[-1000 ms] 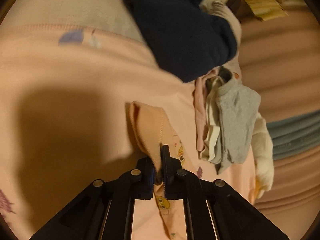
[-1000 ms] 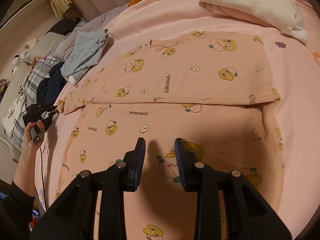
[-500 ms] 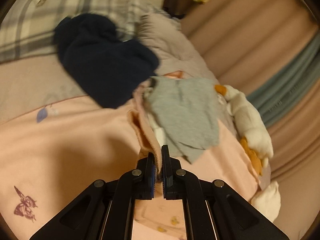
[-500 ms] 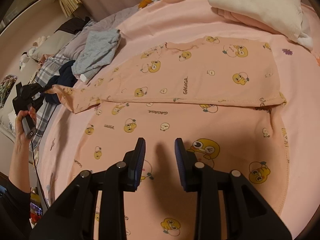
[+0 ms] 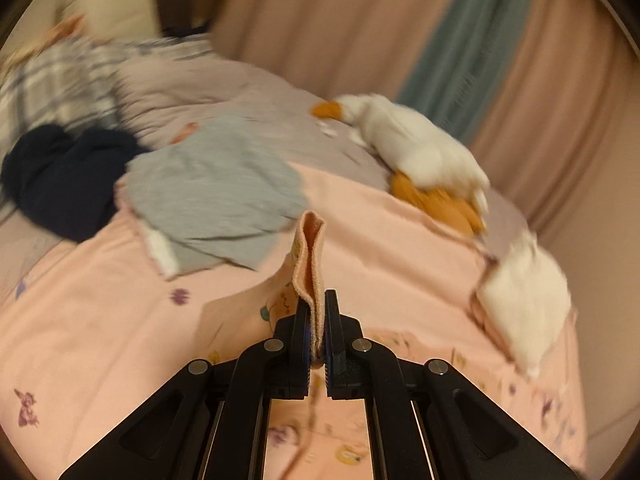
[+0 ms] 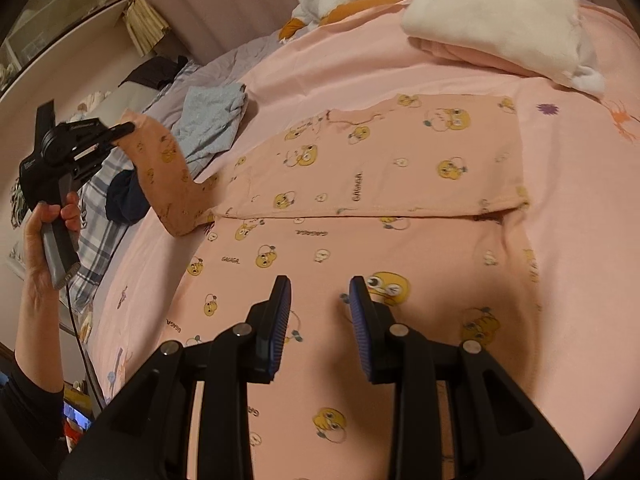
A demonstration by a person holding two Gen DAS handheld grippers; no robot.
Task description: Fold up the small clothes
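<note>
A peach shirt with yellow cartoon prints (image 6: 380, 184) lies spread on the pink bed sheet (image 6: 580, 264), its upper half folded over along a straight seam. My left gripper (image 5: 318, 312) is shut on the sleeve cuff (image 5: 309, 256), which sticks up between the pads. In the right wrist view that left gripper (image 6: 126, 127) holds the sleeve (image 6: 168, 184) raised off the bed at the left. My right gripper (image 6: 320, 300) hovers over the shirt's lower part, open, with nothing between its fingers.
A grey garment (image 5: 212, 196), a dark navy garment (image 5: 60, 176) and a plaid blanket (image 5: 52, 84) lie at the bed's left. A white and orange plush toy (image 5: 420, 156) and folded white cloth (image 6: 496, 20) sit at the far side. Curtains (image 5: 400, 28) hang behind.
My left gripper has lifted the sleeve cuff up off the bed and swung it right, rolling as it went. The right gripper has barely shifted, still open over the shirt.
</note>
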